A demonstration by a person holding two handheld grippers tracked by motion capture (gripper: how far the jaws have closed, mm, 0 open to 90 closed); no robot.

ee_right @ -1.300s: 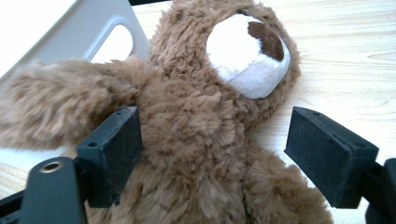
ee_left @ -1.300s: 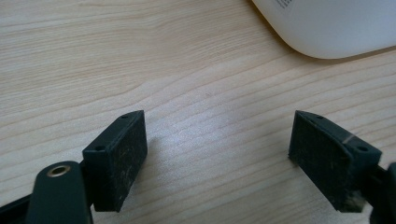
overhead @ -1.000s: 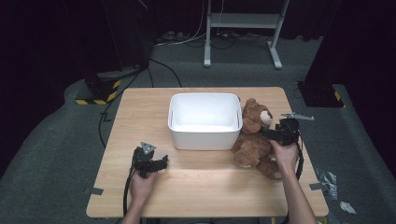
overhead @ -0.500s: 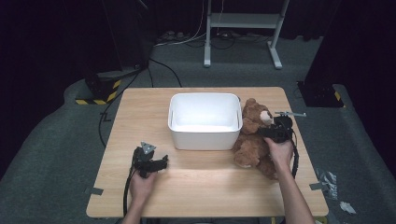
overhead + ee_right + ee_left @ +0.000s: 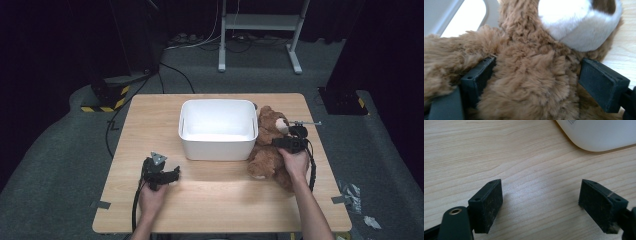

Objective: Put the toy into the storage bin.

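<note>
A brown teddy bear (image 5: 267, 145) lies on the wooden table against the right side of a white bin (image 5: 218, 129). My right gripper (image 5: 287, 144) is over the bear's chest. In the right gripper view its jaws stand wide apart, one on each side of the bear's furry body (image 5: 531, 82), below the white muzzle (image 5: 579, 22); they are not closed on it. My left gripper (image 5: 172, 173) rests near the table's front left, open, with bare wood between its pads (image 5: 487, 203). A corner of the bin (image 5: 599, 135) shows in the left gripper view.
The white bin is empty and sits mid-table. The table's edge (image 5: 220, 231) runs close to the person's forearms. Black cables trail from both grippers. A metal stand (image 5: 260, 30) and cables lie on the grey floor beyond the table.
My right gripper has moved left and down onto the bear's chest. The left gripper has stayed in place.
</note>
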